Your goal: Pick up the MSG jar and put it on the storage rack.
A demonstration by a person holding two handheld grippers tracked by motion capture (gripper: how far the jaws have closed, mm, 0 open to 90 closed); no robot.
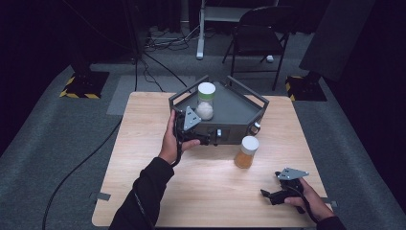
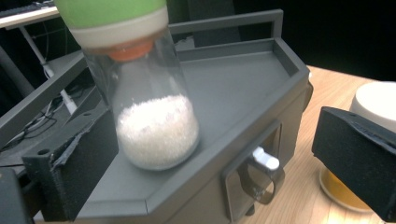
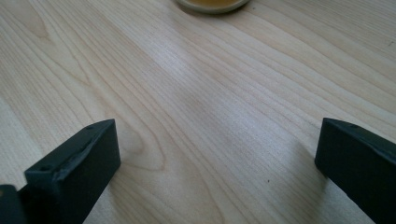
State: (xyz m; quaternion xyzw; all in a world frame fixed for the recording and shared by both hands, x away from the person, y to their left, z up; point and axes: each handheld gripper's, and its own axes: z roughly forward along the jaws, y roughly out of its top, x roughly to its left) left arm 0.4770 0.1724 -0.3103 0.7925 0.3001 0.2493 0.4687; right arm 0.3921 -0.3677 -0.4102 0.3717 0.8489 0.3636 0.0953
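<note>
Dark carpet, trailing cables and a folding chair surround the pale wooden table where we work. At its far middle stands a grey angular tray-topped box with rail handles, and on the box's top, near its left corner, stands our clear jar with a green-and-white lid, part filled with white grains. In the left gripper view the jar stands upright on the flat grey top, and below it the box front carries a small latch with a pale knob.

Our left hand reaches forward from a dark sleeve, wrist bent so the palm faces right, and carries the left gripper against the box's front left corner. Its jaws stand wide apart: one pad sits beside the jar's base, whether touching we cannot tell, and the other is well off to the right, in front of the second jar, so nothing is clamped.

That second jar, holding amber stuff under a white lid, stands on the table just in front of the box's right part.

Our right hand rests low at the near right corner, the right gripper pointing left over bare wood, jaws wide and empty. In the right gripper view the amber jar's base shows at the top edge, well apart from the jaws
</note>
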